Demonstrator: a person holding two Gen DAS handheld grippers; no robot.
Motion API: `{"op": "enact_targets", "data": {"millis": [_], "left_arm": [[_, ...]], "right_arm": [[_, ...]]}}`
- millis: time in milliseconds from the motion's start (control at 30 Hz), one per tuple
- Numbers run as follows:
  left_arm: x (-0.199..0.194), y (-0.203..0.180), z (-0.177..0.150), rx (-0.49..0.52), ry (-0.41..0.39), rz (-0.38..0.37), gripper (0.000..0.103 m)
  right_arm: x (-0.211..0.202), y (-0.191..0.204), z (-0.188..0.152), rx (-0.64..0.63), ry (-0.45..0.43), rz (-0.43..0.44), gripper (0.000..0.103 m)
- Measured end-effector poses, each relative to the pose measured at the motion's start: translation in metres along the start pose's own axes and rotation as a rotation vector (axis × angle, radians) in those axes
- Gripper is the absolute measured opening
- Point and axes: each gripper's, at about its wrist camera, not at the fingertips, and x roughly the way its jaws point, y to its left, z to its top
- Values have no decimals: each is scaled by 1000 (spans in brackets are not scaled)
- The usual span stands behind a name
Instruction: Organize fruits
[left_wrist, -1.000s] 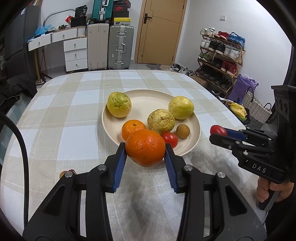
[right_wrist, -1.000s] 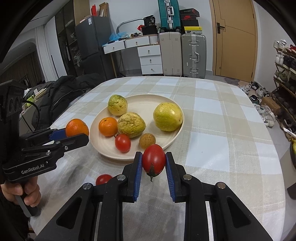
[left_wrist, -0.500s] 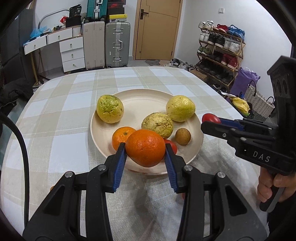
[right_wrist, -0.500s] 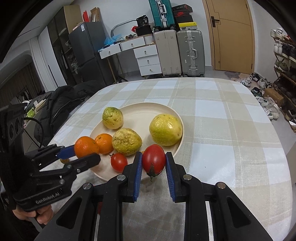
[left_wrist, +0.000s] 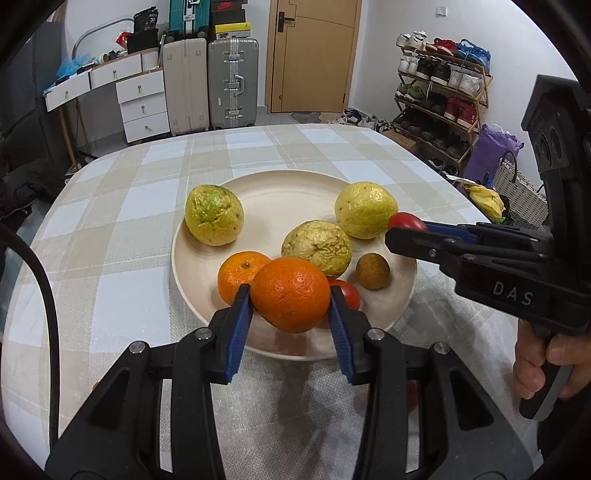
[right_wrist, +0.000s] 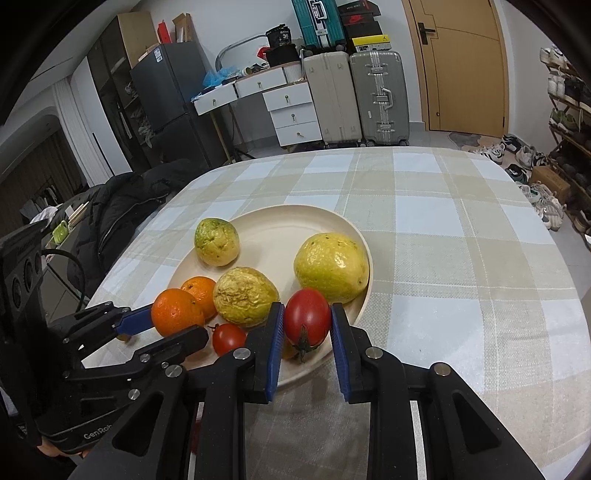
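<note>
My left gripper (left_wrist: 291, 295) is shut on an orange (left_wrist: 290, 294), held over the near rim of a cream plate (left_wrist: 288, 195). My right gripper (right_wrist: 307, 325) is shut on a red tomato (right_wrist: 307, 321) over the plate's (right_wrist: 284, 232) near right rim. The plate holds three wrinkled yellow-green fruits (left_wrist: 214, 215), a smaller orange (left_wrist: 240, 275), a small tomato (left_wrist: 347, 291) and a small brown fruit (left_wrist: 372, 270). In the left wrist view the right gripper (left_wrist: 406, 225) comes in from the right with its tomato (left_wrist: 406, 221); in the right wrist view the left gripper (right_wrist: 173, 321) shows at the left with the orange (right_wrist: 176, 312).
The plate stands on a round table under a checked beige cloth (right_wrist: 461, 258). A dark jacket (right_wrist: 125, 206) lies past the table's left edge. A hand (left_wrist: 554, 358) holds the right gripper's handle. Suitcases, drawers and a shoe rack stand behind.
Both grippers have moved forward with their fruits from in front of the plate to above its near rim. The grips have not changed.
</note>
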Motion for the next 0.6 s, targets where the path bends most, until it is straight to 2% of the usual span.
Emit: {"op": "enact_targets", "data": {"millis": [600], "left_arm": [[16,4,18,10,15,27,38]], "right_arm": [[28,-5,13,20,27,-2,25]]}}
